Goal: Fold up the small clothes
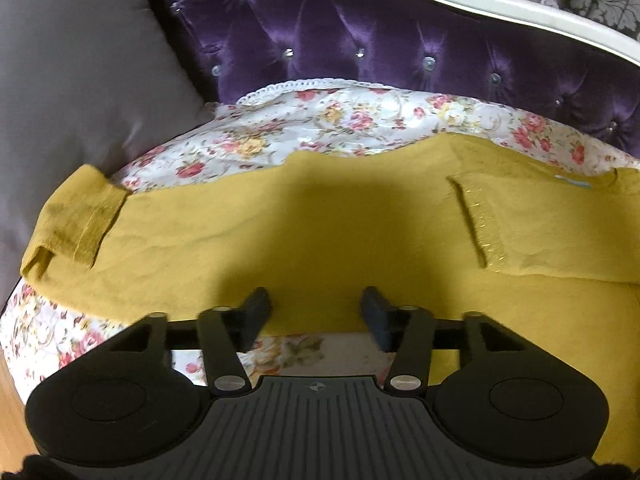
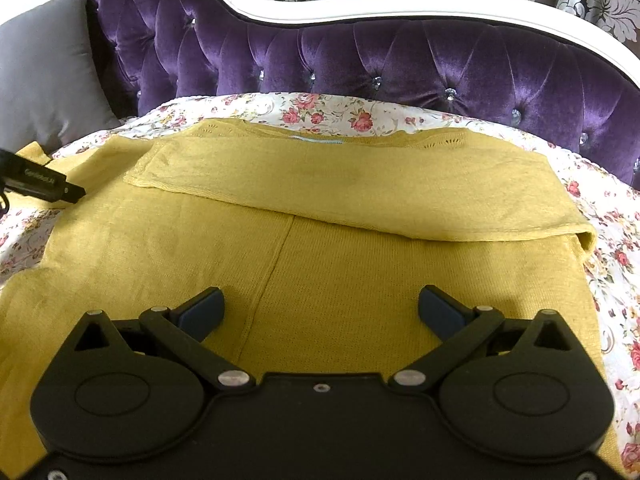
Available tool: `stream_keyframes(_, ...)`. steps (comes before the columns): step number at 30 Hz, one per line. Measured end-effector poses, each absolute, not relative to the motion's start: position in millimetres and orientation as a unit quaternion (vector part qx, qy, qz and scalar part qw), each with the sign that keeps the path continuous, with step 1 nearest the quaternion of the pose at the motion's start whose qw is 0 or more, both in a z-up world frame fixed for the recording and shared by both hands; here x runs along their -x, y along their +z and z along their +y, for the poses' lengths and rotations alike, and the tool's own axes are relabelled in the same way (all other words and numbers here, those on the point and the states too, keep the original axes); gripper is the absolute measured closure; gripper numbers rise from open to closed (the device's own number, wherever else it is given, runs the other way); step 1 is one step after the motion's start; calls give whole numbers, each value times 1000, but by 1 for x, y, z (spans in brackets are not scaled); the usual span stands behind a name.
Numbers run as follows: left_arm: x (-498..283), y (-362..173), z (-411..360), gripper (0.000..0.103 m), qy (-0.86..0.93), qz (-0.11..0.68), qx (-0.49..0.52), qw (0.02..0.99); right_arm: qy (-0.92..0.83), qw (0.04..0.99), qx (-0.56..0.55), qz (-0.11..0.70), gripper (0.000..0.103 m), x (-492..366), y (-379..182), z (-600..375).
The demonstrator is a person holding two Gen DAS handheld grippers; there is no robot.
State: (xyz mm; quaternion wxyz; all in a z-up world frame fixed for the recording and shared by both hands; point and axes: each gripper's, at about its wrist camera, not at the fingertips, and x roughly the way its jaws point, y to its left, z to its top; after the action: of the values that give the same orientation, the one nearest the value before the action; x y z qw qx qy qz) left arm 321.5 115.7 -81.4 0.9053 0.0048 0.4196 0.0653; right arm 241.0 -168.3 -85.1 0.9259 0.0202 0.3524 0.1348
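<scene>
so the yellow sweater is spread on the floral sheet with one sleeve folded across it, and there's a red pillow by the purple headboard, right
Not quite: the pillow is grey, not red, as the right wrist view shows. The rest holds: the yellow sweater lies on the floral sheet with one sleeve folded across it, below the purple headboard.

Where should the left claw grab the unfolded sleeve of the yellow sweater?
Probably at the sleeve's cuff, coming from the grey cushion side: its ribbed end lies flat, free and unfolded, while the other sleeve is already across the body.
</scene>
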Motion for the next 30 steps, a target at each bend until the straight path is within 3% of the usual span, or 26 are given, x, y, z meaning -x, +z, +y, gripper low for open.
stream_keyframes(6, -321, -82, 121, 41, 58, 417, 0, 907, 135, 926, -19, 351, 0, -241, -86, -168)
stream_keyframes(30, -314, -82, 128, 40, 30, 391, 8, 920, 135, 927, -20, 349, 0, -240, -89, -167)
